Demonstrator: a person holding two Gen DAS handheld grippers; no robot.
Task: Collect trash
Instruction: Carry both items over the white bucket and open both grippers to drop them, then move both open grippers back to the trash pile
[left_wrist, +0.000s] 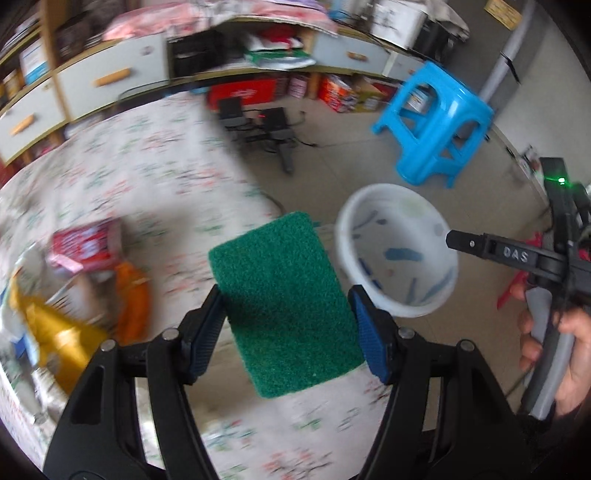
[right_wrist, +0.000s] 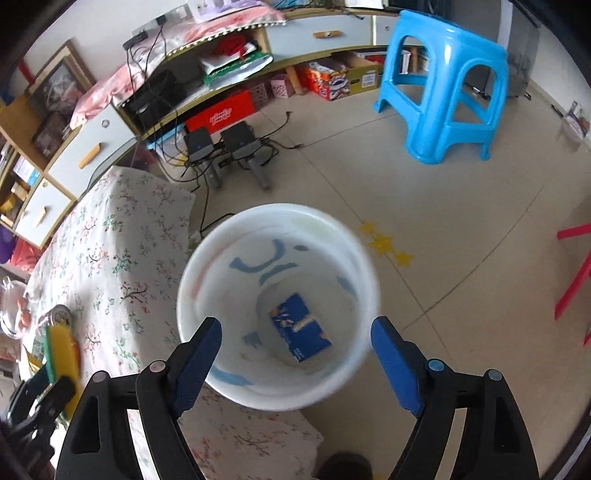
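Note:
My left gripper is shut on a green scouring sponge and holds it above the floral tablecloth, left of a white bin. In the right wrist view the sponge's yellow side shows at the far left, in the left gripper. My right gripper is open and empty, right above the white bin. A blue packet lies on the bin's bottom. The right gripper also shows in the left wrist view over the bin's right rim.
Wrappers lie on the table at the left: a red and white pack, an orange one and a yellow one. A blue plastic stool stands on the tiled floor. Cables and black adapters lie by the shelf.

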